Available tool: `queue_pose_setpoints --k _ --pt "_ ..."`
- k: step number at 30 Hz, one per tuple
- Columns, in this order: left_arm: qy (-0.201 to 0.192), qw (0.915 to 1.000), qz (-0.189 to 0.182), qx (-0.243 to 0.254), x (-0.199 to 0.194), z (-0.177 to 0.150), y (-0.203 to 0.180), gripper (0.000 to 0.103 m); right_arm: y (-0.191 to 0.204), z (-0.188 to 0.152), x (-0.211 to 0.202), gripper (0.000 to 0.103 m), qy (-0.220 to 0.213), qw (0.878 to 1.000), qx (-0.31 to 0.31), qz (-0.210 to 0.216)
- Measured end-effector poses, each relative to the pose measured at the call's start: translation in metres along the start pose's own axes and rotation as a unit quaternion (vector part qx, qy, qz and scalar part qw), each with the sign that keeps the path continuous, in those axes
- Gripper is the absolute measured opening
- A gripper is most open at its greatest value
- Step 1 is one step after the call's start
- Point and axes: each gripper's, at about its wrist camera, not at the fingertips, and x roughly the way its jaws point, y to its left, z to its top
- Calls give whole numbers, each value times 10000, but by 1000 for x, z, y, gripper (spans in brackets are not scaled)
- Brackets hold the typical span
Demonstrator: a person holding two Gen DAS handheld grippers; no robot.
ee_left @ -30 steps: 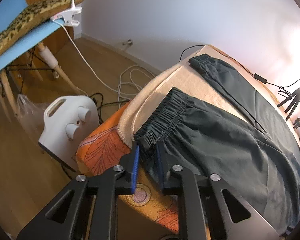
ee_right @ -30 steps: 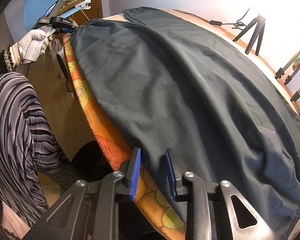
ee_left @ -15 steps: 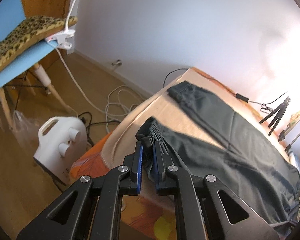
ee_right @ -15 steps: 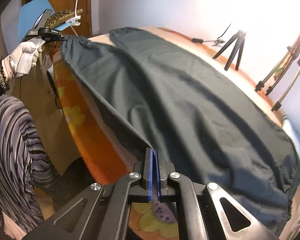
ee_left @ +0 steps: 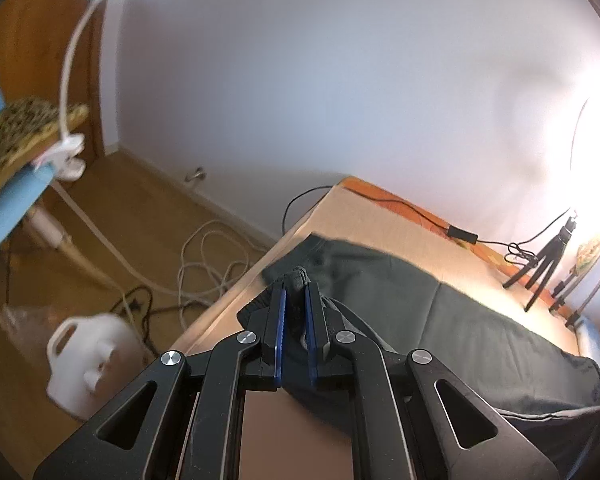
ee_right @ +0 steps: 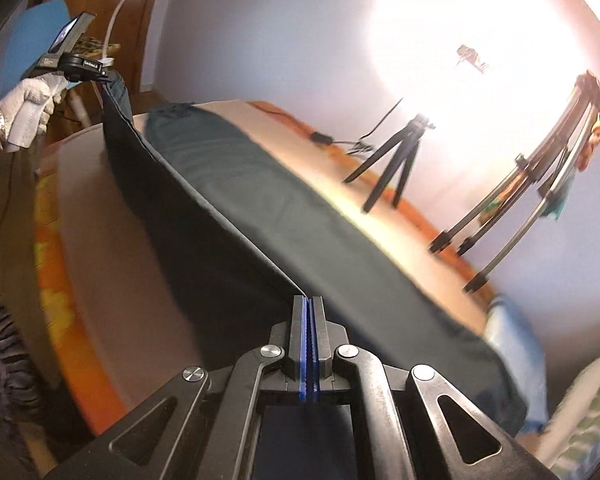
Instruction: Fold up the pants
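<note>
- Left tongs point(ee_left: 295, 300): blue pads drawn in tight on a bunched bit of the pants' point(ee_left: 460, 320) elastic waistband; a knob of gathered dark fabric pokes out past the fingertips.
- Right tongs point(ee_right: 307, 312): pads pressed together with only a thin fold of the same pants point(ee_right: 260, 200) pinched between them, at the garment's side edge.
- Pants: dark green-grey, lying lengthwise on the bed point(ee_left: 380, 224). The side nearest the person is held up off the mattress between the two tongs, forming a taut ridge that runs from the right tongs to the left tongs point(ee_right: 108, 76) in the right wrist view. The far half lies flat on the beige cover, its waistband close to the bed's far left corner.
- Hem end of the pants drapes toward the bed's right end, near a blue item point(ee_right: 512, 344) there; detail blurred.
- Gloved hand point(ee_right: 28, 108) grips the left tool's handle, seen in the right wrist view above the bed's near left corner.
- Bed's near edge shows an orange patterned sheet point(ee_right: 52, 248) under the beige cover.
- On the far edge of the bed: a small black tripod point(ee_right: 396, 156) and a cable with a black adapter point(ee_left: 462, 234).
- Floor beyond the bed's left end: white jug-like container point(ee_left: 88, 364), loose coils of white cable point(ee_left: 208, 264), blue chair point(ee_left: 8, 208) with a clip lamp point(ee_left: 70, 152).
</note>
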Motion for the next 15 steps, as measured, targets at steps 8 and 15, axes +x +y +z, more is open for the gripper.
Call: queue_pose_setpoints --k 8,15 --pt "205 9992 272 208 70 32 -44 7 -51 42 76 0 134 9987 -186 -448" --pt "476 9964 503 493 130 36 -71 9 -77 50 159 0 514 9971 -108 -547"
